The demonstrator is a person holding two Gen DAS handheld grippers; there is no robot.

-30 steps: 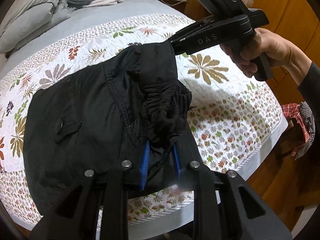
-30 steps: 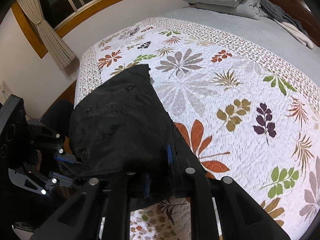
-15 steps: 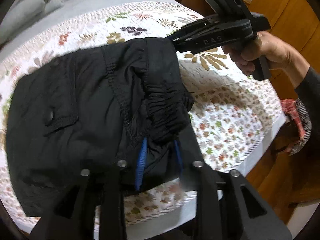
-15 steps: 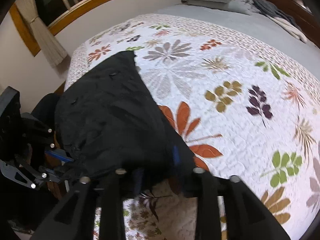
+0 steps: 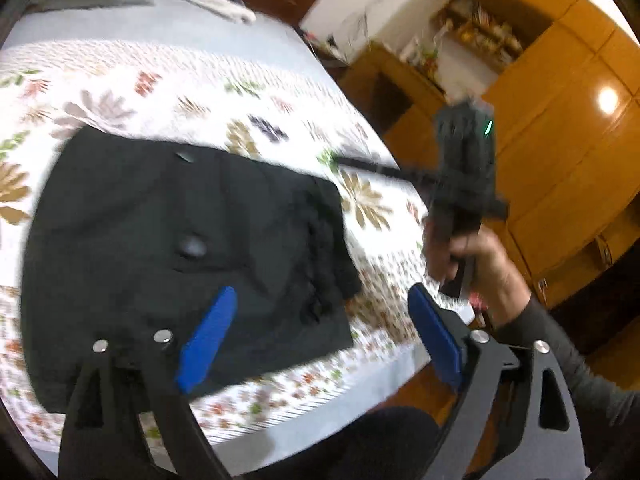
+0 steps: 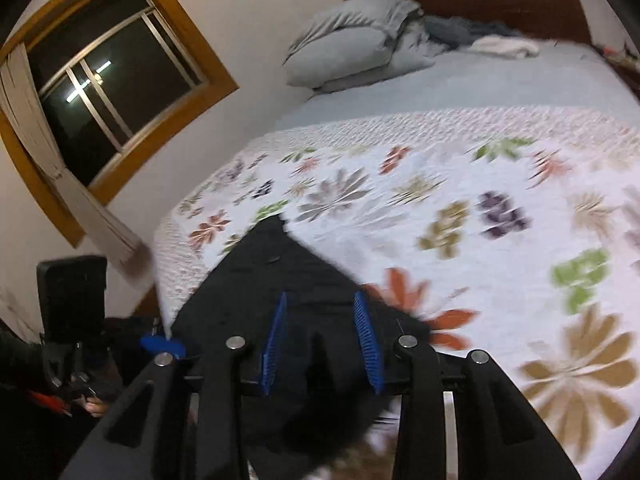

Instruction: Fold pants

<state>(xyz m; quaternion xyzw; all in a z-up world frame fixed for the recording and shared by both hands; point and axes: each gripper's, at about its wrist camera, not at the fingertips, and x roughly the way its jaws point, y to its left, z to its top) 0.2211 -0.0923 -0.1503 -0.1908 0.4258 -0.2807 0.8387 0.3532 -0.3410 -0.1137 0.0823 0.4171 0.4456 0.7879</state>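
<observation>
The pants (image 5: pixel 168 248) are seen lying on the quilt (image 5: pixel 168 80) of the bed, near its foot edge, folded into a compact dark block of roughly rectangular outline. In the left wrist view a button (image 5: pixel 192 246) and the gathered waistband (image 5: pixel 320 264) are seen on the top layer, the waistband running along the block's right side. The left claw (image 5: pixel 316 336) is being opened wide, and nothing is held between its blue pads (image 5: pixel 208 336); one pad stands above the cloth and the other beside the bed's edge. The right claw (image 6: pixel 322 340) is only partly open, and its pads (image 6: pixel 274 344) stand apart over the near end of the pants, but it cannot be told for sure whether cloth is still pinched or only lies under them; a release is judged more likely. In the left view the right hand (image 5: pixel 476 260) is seen off the right edge of the block, its claw blurred. The main folds are judged to be done, since several layers are stacked and no leg hangs loose. What is left seems small: the edges may be smoothed and the waistband side flattened, where the cloth looks a little bunched. Whether one more fold is wanted cannot be decided from these views.
</observation>
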